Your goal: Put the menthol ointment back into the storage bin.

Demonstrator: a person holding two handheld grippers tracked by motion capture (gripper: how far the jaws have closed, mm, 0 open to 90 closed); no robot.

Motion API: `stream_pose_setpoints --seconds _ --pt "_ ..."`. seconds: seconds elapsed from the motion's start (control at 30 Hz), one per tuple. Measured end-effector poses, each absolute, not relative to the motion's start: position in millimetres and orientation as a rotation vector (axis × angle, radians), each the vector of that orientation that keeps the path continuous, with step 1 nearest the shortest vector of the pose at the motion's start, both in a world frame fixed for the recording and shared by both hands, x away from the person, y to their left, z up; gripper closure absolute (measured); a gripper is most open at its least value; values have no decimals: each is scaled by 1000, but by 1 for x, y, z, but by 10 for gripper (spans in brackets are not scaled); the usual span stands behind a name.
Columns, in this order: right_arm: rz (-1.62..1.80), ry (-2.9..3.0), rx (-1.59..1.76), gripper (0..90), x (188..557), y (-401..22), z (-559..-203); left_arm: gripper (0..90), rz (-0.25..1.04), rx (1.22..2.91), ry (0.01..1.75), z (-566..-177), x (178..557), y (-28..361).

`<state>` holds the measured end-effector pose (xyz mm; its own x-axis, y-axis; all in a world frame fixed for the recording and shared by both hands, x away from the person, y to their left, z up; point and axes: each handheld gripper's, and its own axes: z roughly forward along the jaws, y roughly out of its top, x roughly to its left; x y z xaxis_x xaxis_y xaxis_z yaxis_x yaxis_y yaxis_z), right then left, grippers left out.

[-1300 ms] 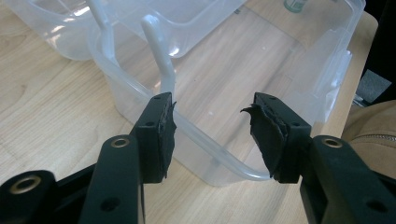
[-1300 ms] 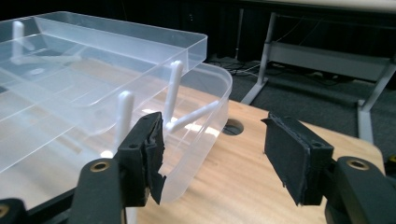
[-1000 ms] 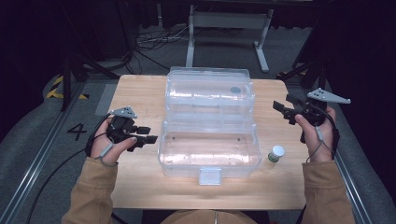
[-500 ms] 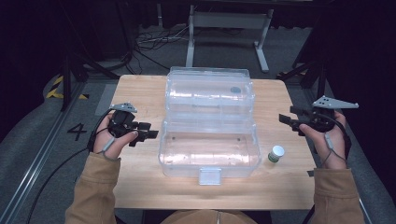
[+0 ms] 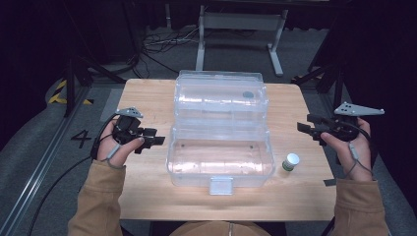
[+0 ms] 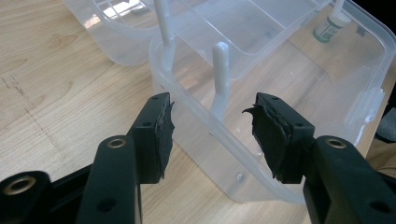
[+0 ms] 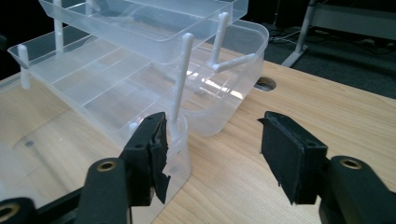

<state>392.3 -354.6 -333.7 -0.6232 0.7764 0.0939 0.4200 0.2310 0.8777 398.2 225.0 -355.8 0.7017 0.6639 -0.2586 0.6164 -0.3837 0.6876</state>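
Observation:
A clear plastic organiser box [image 5: 219, 162] stands open in the middle of the wooden table, its tiered trays spread toward the back. My left gripper [image 5: 156, 140] is open just off the box's left end; in the left gripper view its jaws [image 6: 210, 123] frame the box's corner [image 6: 280, 60] and a white hinge arm without touching. My right gripper [image 5: 305, 129] hovers open to the right of the box. Its jaws [image 7: 212, 135] have just been closing a little, with nothing between them. A small white-capped green bottle [image 5: 291, 162] stands near the box's right front corner.
The table [image 5: 147, 98] ends close behind both hands, with dark floor, cables and a metal stand beyond. The box's front latch [image 5: 221, 186] points toward the person. In the right gripper view a round hole [image 7: 265, 84] sits in the tabletop behind the trays [image 7: 116, 84].
The right hand has drifted slightly outward and toward the person, away from the box, and its jaws stand a bit narrower. The left hand has kept still.

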Motion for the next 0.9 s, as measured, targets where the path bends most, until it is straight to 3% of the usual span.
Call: stream_pose_setpoints --seconds 0.2,0.33,0.9 --pt "1313 2218 1105 408 389 -356 -331 481 78 2105 980 -356 399 227" --pt "1203 2330 1084 450 387 -354 -331 480 77 2107 983 -356 399 227" --pt "1040 2557 1065 465 390 -344 -343 476 79 2113 990 -358 399 228"
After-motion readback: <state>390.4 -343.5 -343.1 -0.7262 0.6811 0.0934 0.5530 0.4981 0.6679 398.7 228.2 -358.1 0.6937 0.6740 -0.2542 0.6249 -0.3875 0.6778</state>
